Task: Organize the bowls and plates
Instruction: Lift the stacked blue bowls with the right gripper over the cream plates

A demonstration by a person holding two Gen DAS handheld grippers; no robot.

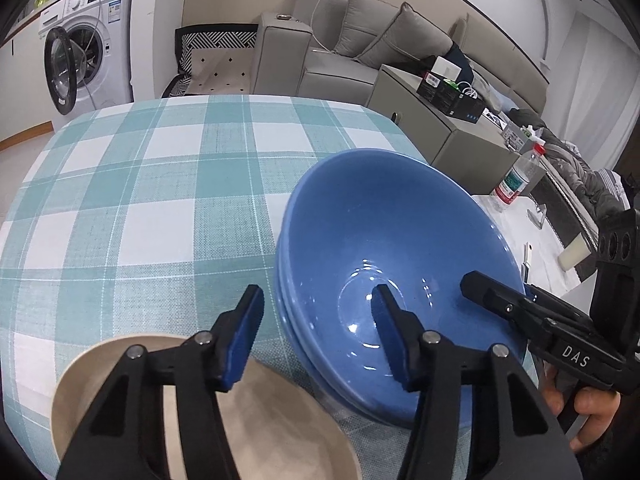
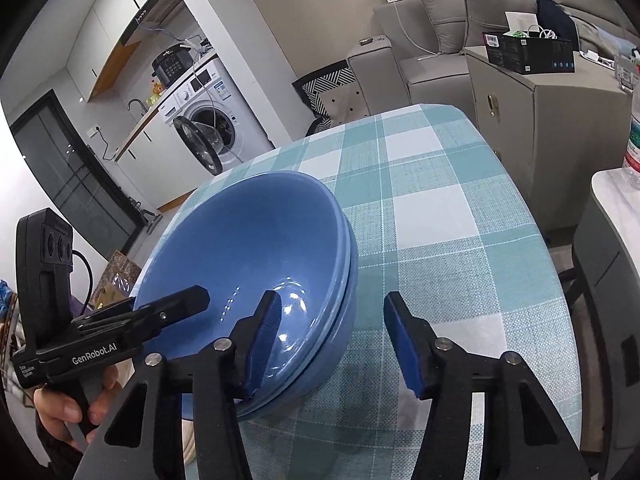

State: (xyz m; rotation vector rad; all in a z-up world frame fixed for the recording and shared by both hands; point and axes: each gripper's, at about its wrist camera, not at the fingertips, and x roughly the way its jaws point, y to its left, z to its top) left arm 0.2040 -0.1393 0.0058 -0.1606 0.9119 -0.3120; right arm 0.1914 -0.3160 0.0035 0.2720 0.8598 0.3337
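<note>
Here, stack of nested blue bowls (image 1: 380, 240) upright on the teal-and-white checked bench (image 1: 140, 200), lying toward 4 o'clock in the left wrist view and toward 8 o'clock in the right wrist view. Left gripper (image 1: 316, 296) set astride the stack's rim at its 9 o'clock side: one blue-padded finger outside the wall, the other inside the top bowl, jaws spread, with a gap showing between pads and wall, nothing pinched. Right gripper (image 2: 333, 298) placed likewise astride the opposite rim, at 3 o'clock of the stack: one finger inside the bowl, the other outside over the cloth, jaws spread and clear of the wall. Beige bowl (image 1: 280, 420) just beside the stack at its 7 o'clock, partly hidden beneath the left gripper; whether touching the stack cannot be told. Right hand (image 1: 580, 408) on its gripper's handle at 4 o'clock of the left view; left hand (image 2: 64, 412) at 8 o'clock of the right view. Beyond the bench: washing machine (image 1: 88, 48) with open door at 10 o'clock, grey sofa (image 1: 360, 40) at 12 o'clock, plastic bottle (image 1: 518, 178) at 2 o'clock on a white side surface.
</note>
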